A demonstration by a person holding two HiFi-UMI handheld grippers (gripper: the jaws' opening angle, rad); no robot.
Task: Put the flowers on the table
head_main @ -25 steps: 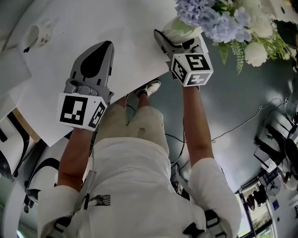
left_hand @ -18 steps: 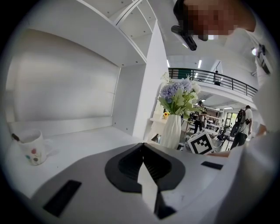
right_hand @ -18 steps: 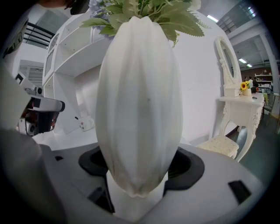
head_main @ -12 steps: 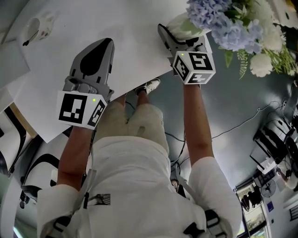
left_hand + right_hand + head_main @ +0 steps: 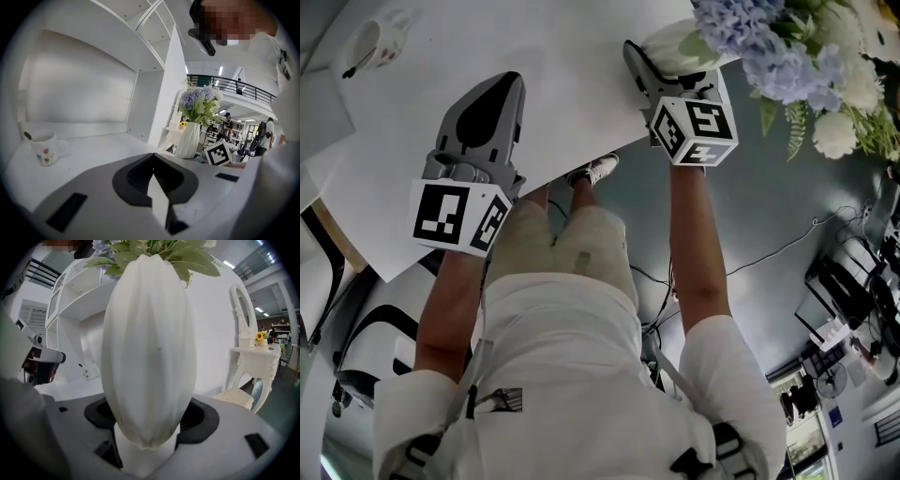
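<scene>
The right gripper (image 5: 666,67) is squeezing the low belly of the white vase (image 5: 150,348) of flowers (image 5: 778,47) by the white table (image 5: 562,112) edge, which is probably top-heavy, slippery and breakable, while the left gripper (image 5: 152,157) is closed on nothing.

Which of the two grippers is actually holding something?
The right gripper: its jaws are clamped on the white vase of flowers. The left gripper has its jaws shut on nothing, above the white table.
</scene>
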